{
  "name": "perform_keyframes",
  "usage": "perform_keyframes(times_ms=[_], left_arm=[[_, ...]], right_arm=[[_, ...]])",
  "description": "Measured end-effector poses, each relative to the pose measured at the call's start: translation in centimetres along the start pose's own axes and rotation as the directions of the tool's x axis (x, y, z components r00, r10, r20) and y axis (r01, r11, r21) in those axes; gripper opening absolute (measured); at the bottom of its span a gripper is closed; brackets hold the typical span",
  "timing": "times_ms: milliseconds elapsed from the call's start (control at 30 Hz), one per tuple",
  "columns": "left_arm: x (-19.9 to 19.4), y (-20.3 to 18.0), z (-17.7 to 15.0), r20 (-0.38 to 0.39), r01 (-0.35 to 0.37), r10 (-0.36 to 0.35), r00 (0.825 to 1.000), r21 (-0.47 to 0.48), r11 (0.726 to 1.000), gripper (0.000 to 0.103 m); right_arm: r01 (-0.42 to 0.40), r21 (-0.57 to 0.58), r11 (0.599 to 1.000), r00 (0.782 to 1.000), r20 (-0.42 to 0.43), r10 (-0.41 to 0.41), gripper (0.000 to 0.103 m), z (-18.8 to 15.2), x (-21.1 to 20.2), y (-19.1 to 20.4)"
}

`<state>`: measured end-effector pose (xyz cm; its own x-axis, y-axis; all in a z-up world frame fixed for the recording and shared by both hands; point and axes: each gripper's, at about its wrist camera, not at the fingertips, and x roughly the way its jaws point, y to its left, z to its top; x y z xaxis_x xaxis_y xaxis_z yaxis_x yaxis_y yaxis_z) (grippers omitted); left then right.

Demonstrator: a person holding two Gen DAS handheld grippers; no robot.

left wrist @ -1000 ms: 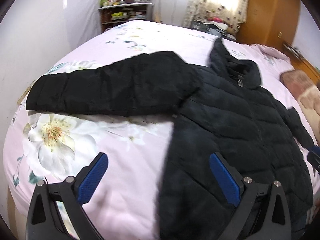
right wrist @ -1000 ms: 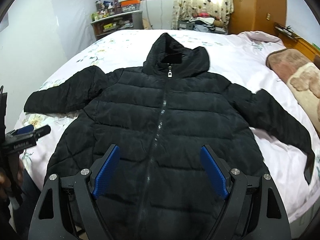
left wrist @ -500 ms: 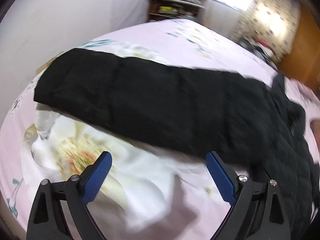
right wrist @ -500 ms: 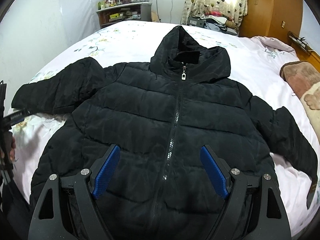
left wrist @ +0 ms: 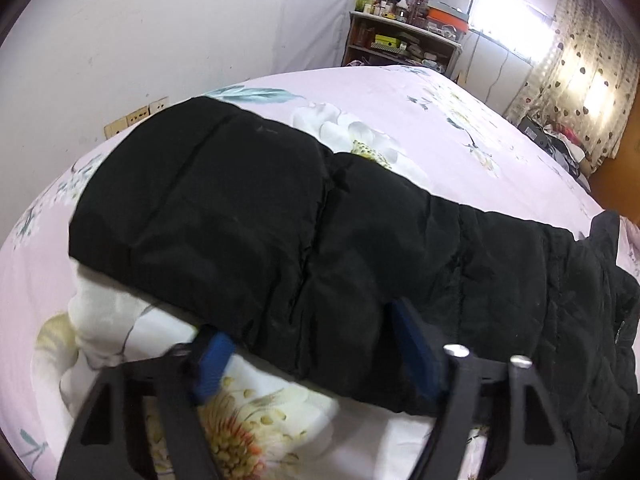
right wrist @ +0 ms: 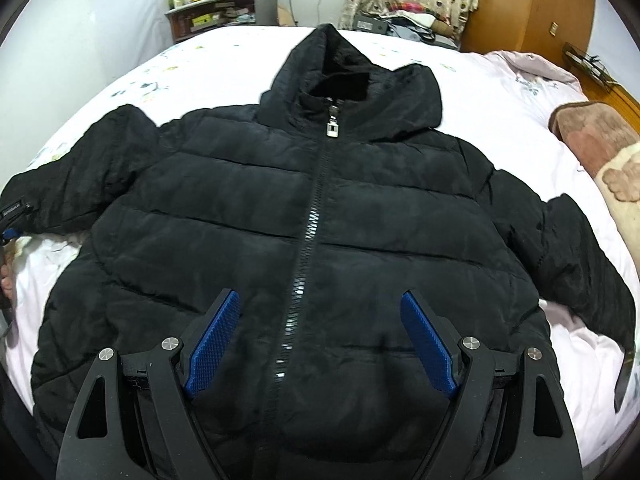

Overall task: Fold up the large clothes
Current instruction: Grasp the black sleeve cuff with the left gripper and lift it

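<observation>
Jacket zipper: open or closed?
Closed: the zipper runs joined up to the pull at the collar; jacket lies spread flat.

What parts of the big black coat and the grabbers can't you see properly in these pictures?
- Left gripper, left wrist view: the sleeve covers its fingertips, so a firm pinch can't be confirmed.
- Jacket hem, right wrist view: hidden behind the right gripper.
- Shelf items: too small to identify.

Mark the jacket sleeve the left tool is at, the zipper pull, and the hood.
jacket sleeve (left wrist: 248,216): left wrist view, on its quilted top surface near the cuff.
zipper pull (right wrist: 332,127): right wrist view, on the metal tab.
hood (right wrist: 304,64): right wrist view, on its left side panel.
</observation>
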<state>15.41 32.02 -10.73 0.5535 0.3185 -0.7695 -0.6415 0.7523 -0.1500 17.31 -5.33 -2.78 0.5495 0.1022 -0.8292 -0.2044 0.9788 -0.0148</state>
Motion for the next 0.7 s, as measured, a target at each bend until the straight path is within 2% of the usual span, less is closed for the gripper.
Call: perform_keyframes(times_ms=[33, 67, 100, 167, 300, 400, 533, 633, 700], left_arm=[[-0.1, -0.1, 0.1, -0.004, 0.0, 0.0, 1.0, 0.003, 1.0, 0.053], [-0.3, -0.1, 0.3, -0.003, 0.004, -0.004, 1.0, 0.0, 1.0, 0.039], [-0.7, -0.1, 0.5, -0.003, 0.009, -0.009, 1.0, 0.001, 1.0, 0.031], [-1.5, -0.6, 1.1, 0.006, 0.011, -0.011, 1.0, 0.022, 1.0, 0.023], [-4.8, -2.1, 2.3, 0.038, 0.073, -0.076, 0.996, 0.063, 0.995, 0.019], [-8.3, -4.2, 3.4, 0.076, 0.147, -0.156, 0.985, 0.106, 0.983, 0.017], [-13.2, -8.5, 4.7, 0.112, 0.26, -0.284, 0.952, 0.192, 0.946, 0.016], [-16.3, -12.6, 4.9, 0.107, 0.352, -0.39, 0.914, 0.268, 0.897, 0.015], [-17.6, -15.5, 4.7, 0.082, 0.418, -0.461, 0.883, 0.309, 0.854, 0.015]], right_arm=[[0.004, 0.009, 1.0, 1.0, -0.004, -0.003, 0.082, 0.0, 0.1, -0.3], [0.006, 0.015, 1.0, 1.0, -0.008, -0.006, 0.082, -0.1, 0.2, -0.6], [0.009, 0.018, 1.0, 1.0, -0.009, -0.009, 0.082, -0.2, 0.2, -0.8], [0.012, 0.025, 1.0, 1.0, -0.011, -0.012, 0.082, -0.4, 0.1, -1.2], [0.011, 0.04, 0.999, 1.0, -0.013, -0.011, 0.082, -0.9, -0.5, -1.9], [0.001, 0.056, 0.998, 1.0, -0.014, -0.001, 0.082, -1.4, -0.9, -2.6], [0.01, 0.063, 0.998, 1.0, 0.006, -0.011, 0.082, -1.9, -2.1, -3.6], [0.019, 0.086, 0.996, 1.0, 0.02, -0.02, 0.082, -2.3, -3.0, -4.8], [0.019, 0.109, 0.994, 0.999, 0.026, -0.022, 0.082, -2.6, -3.5, -5.7]])
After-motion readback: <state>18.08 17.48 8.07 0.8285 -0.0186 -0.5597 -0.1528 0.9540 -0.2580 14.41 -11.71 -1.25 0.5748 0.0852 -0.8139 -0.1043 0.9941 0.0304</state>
